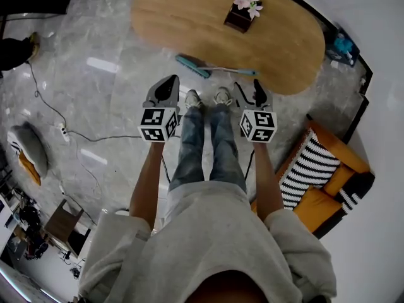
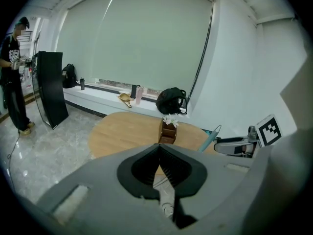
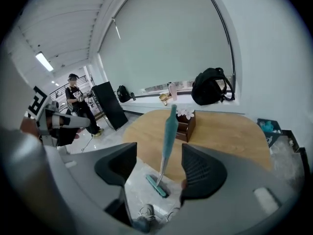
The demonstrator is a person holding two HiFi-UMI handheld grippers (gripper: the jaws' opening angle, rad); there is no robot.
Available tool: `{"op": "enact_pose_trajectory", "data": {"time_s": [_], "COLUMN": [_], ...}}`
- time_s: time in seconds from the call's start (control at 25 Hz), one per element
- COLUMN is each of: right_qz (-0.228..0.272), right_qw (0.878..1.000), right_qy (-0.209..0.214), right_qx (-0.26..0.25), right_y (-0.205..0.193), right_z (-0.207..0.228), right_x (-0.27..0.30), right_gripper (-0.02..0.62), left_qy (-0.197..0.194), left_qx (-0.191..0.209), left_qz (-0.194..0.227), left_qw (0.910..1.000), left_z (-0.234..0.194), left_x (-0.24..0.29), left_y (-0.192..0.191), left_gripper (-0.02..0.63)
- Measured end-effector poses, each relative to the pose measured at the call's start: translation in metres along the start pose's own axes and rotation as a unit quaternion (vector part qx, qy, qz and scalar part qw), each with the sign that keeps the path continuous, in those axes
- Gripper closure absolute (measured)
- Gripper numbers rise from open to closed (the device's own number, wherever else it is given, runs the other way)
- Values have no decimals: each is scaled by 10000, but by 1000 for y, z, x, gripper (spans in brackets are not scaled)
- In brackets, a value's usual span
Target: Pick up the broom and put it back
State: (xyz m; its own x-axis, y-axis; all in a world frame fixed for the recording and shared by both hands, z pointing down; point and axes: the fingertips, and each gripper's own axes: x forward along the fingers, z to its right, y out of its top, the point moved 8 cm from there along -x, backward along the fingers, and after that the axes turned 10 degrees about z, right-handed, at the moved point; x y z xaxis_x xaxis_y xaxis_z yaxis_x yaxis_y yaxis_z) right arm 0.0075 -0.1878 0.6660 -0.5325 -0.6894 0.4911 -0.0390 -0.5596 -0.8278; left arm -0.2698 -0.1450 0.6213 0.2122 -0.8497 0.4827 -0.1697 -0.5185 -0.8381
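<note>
By the table [image 1: 183, 14], the broom [image 1: 193, 67] faces right gripper [image 1: 249, 88], jaws wide; left gripper [image 1: 169, 82] jaws together.

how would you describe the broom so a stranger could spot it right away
Start at the big oval wooden table on the grey marble floor. At the table's near edge, just ahead of the person's shoes, is the broom. It is the only long, thin thing there: teal handle, slim metal shaft, flat teal brush head on the floor.
</note>
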Motion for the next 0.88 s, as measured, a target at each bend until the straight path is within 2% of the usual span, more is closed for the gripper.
{"op": "enact_pose_trajectory", "data": {"time_s": [0.2,0.44,0.6,0.88], "right_qz": [50,75,96,84], "right_qw": [9999,9998,9997,9998], "right_qy": [-109,-135,-185,-103], "right_qx": [83,160,127,179], "right_y": [3,10,12,13], "right_z": [9,16,17,16], "right_x": [16,26,28,30], "right_gripper": [336,398,465,499], "left_qy": [39,52,66,74], "left_qx": [0,7,25,47], "left_qz": [-49,-66,-89,-104], "left_qw": [10000,10000,9999,9999], "left_z": [-3,-4,-6,-8], "left_x": [-1,-3,-4,-6], "left_y": [-5,-5,-6,-7], "left_gripper": [603,603,603,603]}}
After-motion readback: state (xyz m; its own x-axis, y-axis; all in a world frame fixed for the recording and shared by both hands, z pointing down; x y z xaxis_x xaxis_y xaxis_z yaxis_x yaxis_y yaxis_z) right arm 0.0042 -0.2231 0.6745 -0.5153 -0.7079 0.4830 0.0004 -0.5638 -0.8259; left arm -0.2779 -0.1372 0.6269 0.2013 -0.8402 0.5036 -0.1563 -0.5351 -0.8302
